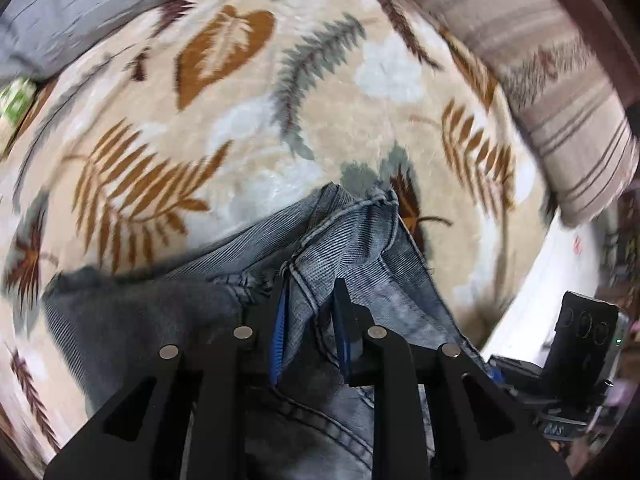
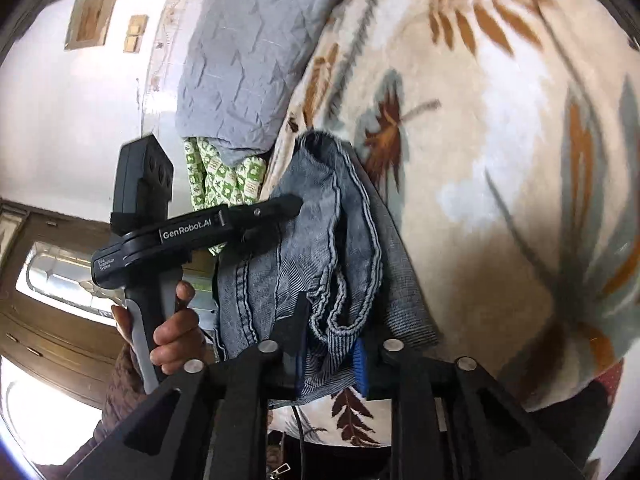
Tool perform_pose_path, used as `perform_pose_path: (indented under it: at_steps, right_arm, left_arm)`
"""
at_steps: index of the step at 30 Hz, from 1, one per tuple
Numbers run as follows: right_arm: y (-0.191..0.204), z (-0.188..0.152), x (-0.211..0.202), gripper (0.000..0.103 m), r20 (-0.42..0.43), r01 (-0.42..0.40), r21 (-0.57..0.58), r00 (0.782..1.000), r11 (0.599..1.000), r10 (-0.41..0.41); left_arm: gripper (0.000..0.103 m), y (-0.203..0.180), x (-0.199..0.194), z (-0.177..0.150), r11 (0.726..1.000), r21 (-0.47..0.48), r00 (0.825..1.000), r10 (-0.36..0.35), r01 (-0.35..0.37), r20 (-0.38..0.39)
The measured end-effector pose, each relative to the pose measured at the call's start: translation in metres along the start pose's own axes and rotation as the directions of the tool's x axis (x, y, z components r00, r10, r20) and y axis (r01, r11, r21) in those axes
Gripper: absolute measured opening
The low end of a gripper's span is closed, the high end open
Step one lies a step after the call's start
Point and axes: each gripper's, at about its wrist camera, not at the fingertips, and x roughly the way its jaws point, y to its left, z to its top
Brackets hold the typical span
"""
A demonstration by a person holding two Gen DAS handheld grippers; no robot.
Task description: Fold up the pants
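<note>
Your left gripper (image 1: 310,304) points steeply down, jaws clenched on a seamed fold of the grey-blue denim pants (image 1: 360,240). Your right gripper (image 2: 328,336) has its jaws clenched on a bunched hem edge of the same pants (image 2: 320,232). The pants sit bunched on the leaf-print blanket (image 1: 240,128) covering the bed, near edge, partly lifted between your two grippers. In the right wrist view your left hand (image 2: 172,332) wraps the left gripper's handle, and that gripper's fingers (image 2: 280,206) pinch the pants from the left. Grey quilted pillow (image 2: 256,64) lies at the far left of the blanket, green patterned cloth (image 2: 224,176) just beside it. Striped pillow (image 1: 560,92) far right in the left wrist view. White wall (image 2: 80,120) and wooden furniture (image 2: 60,320) to the left. Both views are slightly blurred.
</note>
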Motion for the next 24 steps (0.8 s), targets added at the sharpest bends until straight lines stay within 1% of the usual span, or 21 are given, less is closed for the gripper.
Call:
perform_pose_path:
  at_steps: [2,3,5,6,7,8,9,10,11,12,13,14,15,16,17,18,19,20,22,23,24]
  right_arm:
    - [0.011,0.01,-0.006,0.026,0.014,-0.014,-0.036,1.0,0.999,0.014]
    - [0.017,0.014,-0.004,0.029,0.015,0.002,-0.056,1.0,0.998,-0.001]
    - [0.034,0.027,0.0,0.033,0.003,0.043,-0.112,0.999,0.993,-0.043]
    - [0.039,0.031,0.002,0.033,0.004,0.051,-0.122,0.999,0.991,-0.051]
    - [0.043,0.037,0.001,0.033,0.003,0.052,-0.121,0.999,0.991,-0.052]
    - [0.046,0.039,-0.001,0.034,-0.004,0.053,-0.115,0.999,0.992,-0.054]
    - [0.047,0.039,-0.002,0.041,-0.029,0.056,-0.097,0.998,0.994,-0.059]
    - [0.047,0.038,-0.001,0.053,-0.062,0.063,-0.074,0.996,0.995,-0.067]
    - [0.045,0.032,-0.003,0.058,-0.108,0.076,-0.048,0.991,0.996,-0.081]
    - [0.043,0.026,-0.008,0.063,-0.121,0.1,-0.054,0.987,0.994,-0.106]
    - [0.042,0.021,-0.014,0.064,-0.126,0.131,-0.071,0.982,0.989,-0.14]
    - [0.039,0.013,-0.027,0.064,-0.102,0.19,-0.101,0.974,0.977,-0.2]
    - [0.039,0.014,-0.035,0.064,-0.061,0.214,-0.114,0.973,0.97,-0.222]
    - [0.042,0.017,-0.043,0.064,-0.018,0.215,-0.127,0.976,0.968,-0.219]
    - [0.047,0.025,-0.048,0.064,0.026,0.186,-0.145,0.983,0.972,-0.184]
    - [0.052,0.035,-0.045,0.064,0.037,0.16,-0.163,0.987,0.974,-0.156]
    - [0.056,0.041,-0.04,0.065,0.037,0.143,-0.178,0.99,0.974,-0.139]
    - [0.063,0.054,-0.024,0.066,0.014,0.104,-0.213,0.995,0.972,-0.103]
    - [0.068,0.075,0.012,0.067,-0.04,0.069,-0.257,0.996,0.964,-0.081]
    - [0.067,0.081,0.025,0.066,-0.052,0.076,-0.27,0.994,0.96,-0.094]
    - [0.068,0.089,0.045,0.066,-0.055,0.111,-0.292,0.99,0.95,-0.133]
  left_arm:
    - [0.021,0.015,-0.028,-0.007,0.997,-0.07,0.998,-0.036,0.04,0.058]
    - [0.025,0.024,-0.041,-0.011,0.993,-0.104,0.995,-0.04,0.049,0.087]
    - [0.047,0.047,-0.069,-0.023,0.982,-0.179,0.988,-0.032,0.06,0.152]
    - [0.051,0.055,-0.076,-0.029,0.977,-0.205,0.985,-0.019,0.055,0.174]
    - [0.058,0.072,-0.089,-0.042,0.968,-0.247,0.979,0.011,0.04,0.203]
    - [0.061,0.081,-0.095,-0.052,0.962,-0.271,0.977,0.027,0.033,0.213]
    - [0.061,0.092,-0.099,-0.064,0.956,-0.292,0.976,0.037,0.028,0.215]
    - [0.061,0.101,-0.1,-0.075,0.952,-0.305,0.977,0.038,0.03,0.212]
    - [0.061,0.109,-0.099,-0.082,0.948,-0.318,0.979,0.038,0.028,0.202]
    - [0.061,0.115,-0.096,-0.087,0.944,-0.33,0.981,0.041,0.025,0.191]
    - [0.061,0.123,-0.09,-0.094,0.937,-0.348,0.983,0.03,0.036,0.18]
    - [0.061,0.127,-0.085,-0.098,0.932,-0.36,0.985,0.016,0.048,0.172]
    - [0.061,0.129,-0.079,-0.1,0.925,-0.376,0.986,0.004,0.06,0.167]
    - [0.061,0.131,-0.074,-0.101,0.917,-0.391,0.986,-0.015,0.08,0.165]
    - [0.061,0.132,-0.07,-0.101,0.909,-0.403,0.986,-0.038,0.102,0.163]
    - [0.061,0.131,-0.064,-0.1,0.898,-0.421,0.985,-0.069,0.13,0.157]
    - [0.061,0.131,-0.061,-0.1,0.89,-0.432,0.984,-0.087,0.146,0.154]
    - [0.061,0.13,-0.056,-0.1,0.877,-0.449,0.982,-0.112,0.169,0.151]
    - [0.061,0.13,-0.047,-0.099,0.859,-0.476,0.98,-0.133,0.189,0.148]
    - [0.061,0.129,-0.045,-0.098,0.853,-0.487,0.98,-0.134,0.189,0.145]
    - [0.061,0.129,-0.041,-0.098,0.845,-0.5,0.98,-0.138,0.191,0.141]
